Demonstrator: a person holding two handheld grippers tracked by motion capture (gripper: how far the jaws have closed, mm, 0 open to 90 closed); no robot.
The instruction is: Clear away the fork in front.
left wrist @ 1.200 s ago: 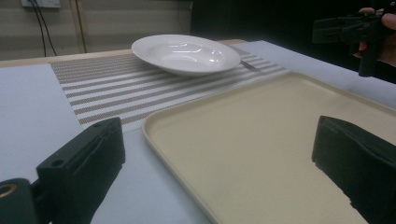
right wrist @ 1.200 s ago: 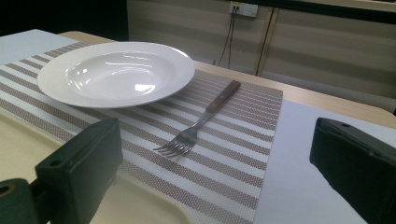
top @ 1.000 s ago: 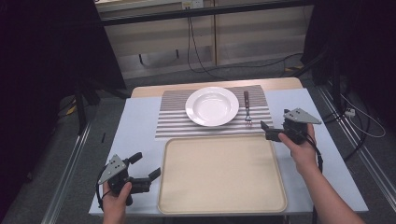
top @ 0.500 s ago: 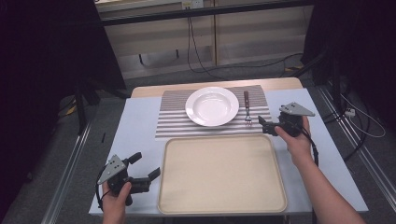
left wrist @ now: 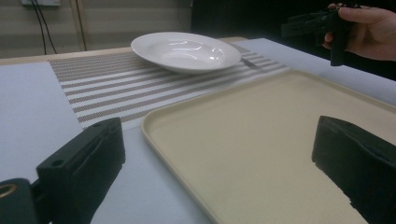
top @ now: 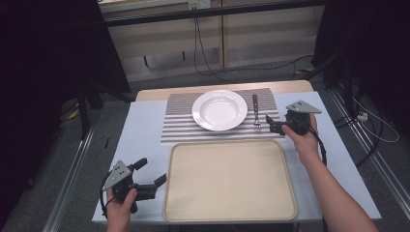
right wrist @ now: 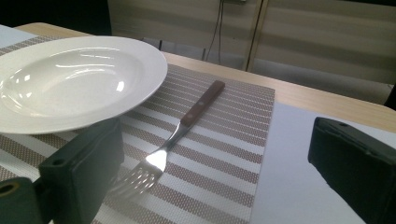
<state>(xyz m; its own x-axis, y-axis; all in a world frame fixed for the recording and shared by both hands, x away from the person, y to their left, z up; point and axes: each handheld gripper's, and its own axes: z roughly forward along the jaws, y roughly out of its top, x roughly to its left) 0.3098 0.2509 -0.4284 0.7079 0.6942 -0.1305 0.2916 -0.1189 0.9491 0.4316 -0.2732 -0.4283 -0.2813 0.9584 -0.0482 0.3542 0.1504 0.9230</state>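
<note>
The right gripper (top: pixel 271 126) has moved forward over the last second, and now hovers with jaws apart just beside the fork (right wrist: pixel 180 129), which lies on the striped mat (top: pixel 179 126) right of the plate (top: pixel 219 110). A pickup looks imminent. The left gripper (top: pixel 151 178) stays open, resting by the empty tray (top: pixel 230 180).

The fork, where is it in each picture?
High view: the fork lies on the striped mat, right of the plate.
Left gripper view: a thin sliver just right of the plate.
Right gripper view: centre, tines nearest.
Shared landmark: the plate.
</note>
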